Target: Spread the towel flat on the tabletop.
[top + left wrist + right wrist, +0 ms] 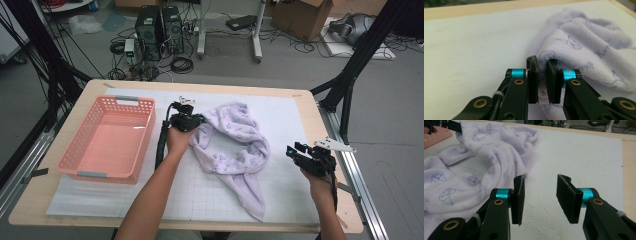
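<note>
Between the jaws of the left gripper [542,75], a fold of the lilac towel [584,57] sat pinched, the pads closed on the cloth at its left end. From that grip the towel [235,150] ran away to the gripper's right, looping across the white mat [280,110] towards the person. The right gripper [540,197] hovered with jaws apart and empty, the towel [474,165] lying left of them, near but not touching, making the left hand the nearer one.

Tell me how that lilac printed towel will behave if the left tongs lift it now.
The lilac printed terry towel lies in soft crumpled folds, so it will probably droop and trail. The left tongs pinch just an edge fold, so the rest likely drags across the white gridded mat. Its fuzzy pile should resist slipping.
</note>
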